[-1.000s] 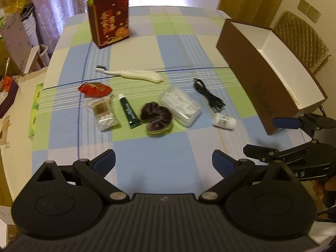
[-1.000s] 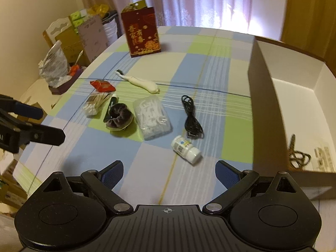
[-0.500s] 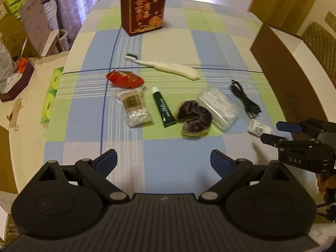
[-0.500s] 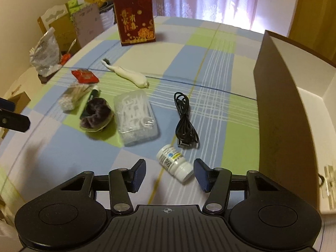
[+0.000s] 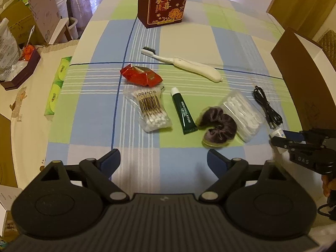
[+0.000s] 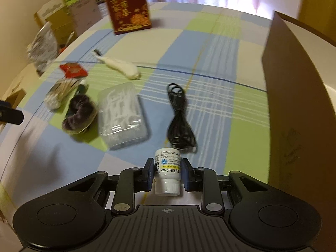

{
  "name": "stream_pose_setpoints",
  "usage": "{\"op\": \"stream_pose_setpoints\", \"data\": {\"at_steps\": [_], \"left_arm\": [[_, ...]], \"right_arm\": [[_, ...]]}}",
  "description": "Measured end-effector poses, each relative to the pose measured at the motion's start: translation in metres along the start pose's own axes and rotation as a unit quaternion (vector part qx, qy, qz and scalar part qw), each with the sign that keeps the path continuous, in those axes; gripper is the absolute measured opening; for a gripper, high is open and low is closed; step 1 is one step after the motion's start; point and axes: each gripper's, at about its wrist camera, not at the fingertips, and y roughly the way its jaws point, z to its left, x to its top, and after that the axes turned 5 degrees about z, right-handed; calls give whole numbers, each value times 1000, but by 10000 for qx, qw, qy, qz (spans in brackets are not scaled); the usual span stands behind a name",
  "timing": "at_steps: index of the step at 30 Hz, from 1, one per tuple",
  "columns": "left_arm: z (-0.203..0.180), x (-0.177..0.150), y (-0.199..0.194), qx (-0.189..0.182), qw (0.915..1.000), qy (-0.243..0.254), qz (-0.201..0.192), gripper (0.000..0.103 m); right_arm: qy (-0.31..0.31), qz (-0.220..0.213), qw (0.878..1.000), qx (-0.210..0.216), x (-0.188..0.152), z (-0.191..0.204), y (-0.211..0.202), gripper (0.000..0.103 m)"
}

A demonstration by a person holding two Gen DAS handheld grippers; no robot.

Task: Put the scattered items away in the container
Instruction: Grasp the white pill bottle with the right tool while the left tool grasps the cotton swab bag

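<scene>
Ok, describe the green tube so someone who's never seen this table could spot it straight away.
On the checked tablecloth, find the row of small items in front of the tall red gift box. The green tube lies between the cotton swab packet and the purple scrunchie. It alone is slim, dark green, white-capped.

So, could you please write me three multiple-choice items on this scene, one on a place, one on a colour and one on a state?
1. Where does the black cable lie?
A. inside the box
B. on the cloth between the clear case and the box
C. on top of the toothbrush

2. What colour is the tube?
A. green
B. yellow
C. pink

3. What is the right gripper doing?
A. standing open
B. shut on the pill bottle
C. shut on the scrunchie

Key: 1 B, it lies on the cloth, right of the case; 2 A, dark green body, white cap; 3 B, both pads press the bottle's sides.
</scene>
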Motion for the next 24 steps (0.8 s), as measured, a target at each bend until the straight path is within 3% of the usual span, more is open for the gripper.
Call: {"op": "stream_pose_setpoints", "data": {"at_steps": [8,16,18,24], "left_arm": [[14,26,20,-11,10000,-62,-39,67],[20,54,58,-69,9999,-108,17,65],[22,58,68,-64,9999,-127,56,50],[27,55,79,-67,9999,-64,56,24]], "right_arm": [[478,13,9988,-71,4,-11,-1,30],[895,28,9958,-199,7,-16,-2,30],[920,29,9955,-218,6,-15,-2,30],[898,67,9957,-214,5,-11,0,30]]}}
